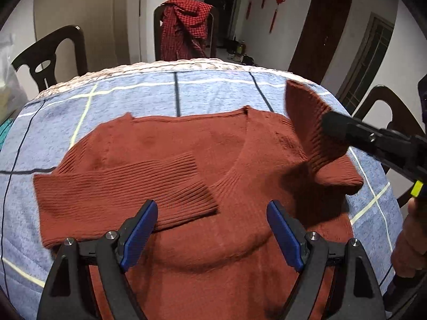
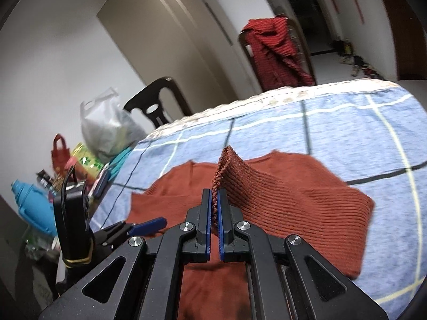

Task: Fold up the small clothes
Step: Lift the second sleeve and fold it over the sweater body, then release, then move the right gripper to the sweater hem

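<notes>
A: Left wrist view, pls?
B: The left tool (image 1: pixel 212 222) is spread wide w/ nothing between the pads. The rust sweater (image 1: pixel 186 160) lies flat on the bench cover (image 1: pixel 133 98) just under and ahead of it. One sleeve (image 1: pixel 120 189) is folded across the chest, beside the left pad. The right tool (image 1: pixel 331 125) comes in from the right, holding the other sleeve cuff (image 1: pixel 307 122) up.
A: And right wrist view?
B: The right tool (image 2: pixel 214 202) is pressed together, pinching the ribbed cuff (image 2: pixel 226 165), which stands up btw. the pads. The sweater (image 2: pixel 293 200) spreads ahead and right of it. The left tool (image 2: pixel 149 224) is low on the left.
</notes>
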`<state>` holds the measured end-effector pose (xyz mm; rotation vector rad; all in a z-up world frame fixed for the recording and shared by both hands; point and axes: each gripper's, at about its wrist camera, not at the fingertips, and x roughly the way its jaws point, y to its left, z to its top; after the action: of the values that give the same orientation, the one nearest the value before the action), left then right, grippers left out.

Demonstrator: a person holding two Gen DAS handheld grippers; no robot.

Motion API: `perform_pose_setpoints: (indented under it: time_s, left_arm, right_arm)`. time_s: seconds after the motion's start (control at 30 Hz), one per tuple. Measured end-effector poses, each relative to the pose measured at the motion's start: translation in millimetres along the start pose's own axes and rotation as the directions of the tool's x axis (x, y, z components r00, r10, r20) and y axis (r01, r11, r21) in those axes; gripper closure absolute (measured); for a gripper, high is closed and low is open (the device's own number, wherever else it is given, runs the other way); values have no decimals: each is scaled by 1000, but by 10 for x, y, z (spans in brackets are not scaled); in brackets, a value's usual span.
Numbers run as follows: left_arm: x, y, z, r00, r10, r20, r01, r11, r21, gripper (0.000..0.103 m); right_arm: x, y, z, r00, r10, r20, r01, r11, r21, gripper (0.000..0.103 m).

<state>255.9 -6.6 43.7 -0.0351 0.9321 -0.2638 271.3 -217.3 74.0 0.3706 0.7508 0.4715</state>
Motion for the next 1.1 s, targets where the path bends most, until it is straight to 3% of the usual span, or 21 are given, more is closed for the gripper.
perform_pose_setpoints:
  time_s: [0.53, 0.7, 0.87, 1.1]
  left_arm:
    - [-84, 376, -165, 999, 35, -11, -35, 998, -59, 18]
    - [-102, 485, -212, 999, 34, -22, -36, 996, -83, 18]
    - [-168, 596, -313, 999, 29, -43, -33, 994, -108, 18]
    - [-370, 698, -561, 998, 37, -59, -43, 993, -107, 18]
  right_arm:
    - [503, 71, -221, 982, 78, -172, -77, 997, 9, 99]
    - [507, 12, -225, 979, 90, -184, -82, 995, 50, 97]
    - [363, 34, -241, 980, 100, -169, -94, 995, 43, 88]
    - [35, -12, -348, 991, 26, -133, -23, 999, 26, 88]
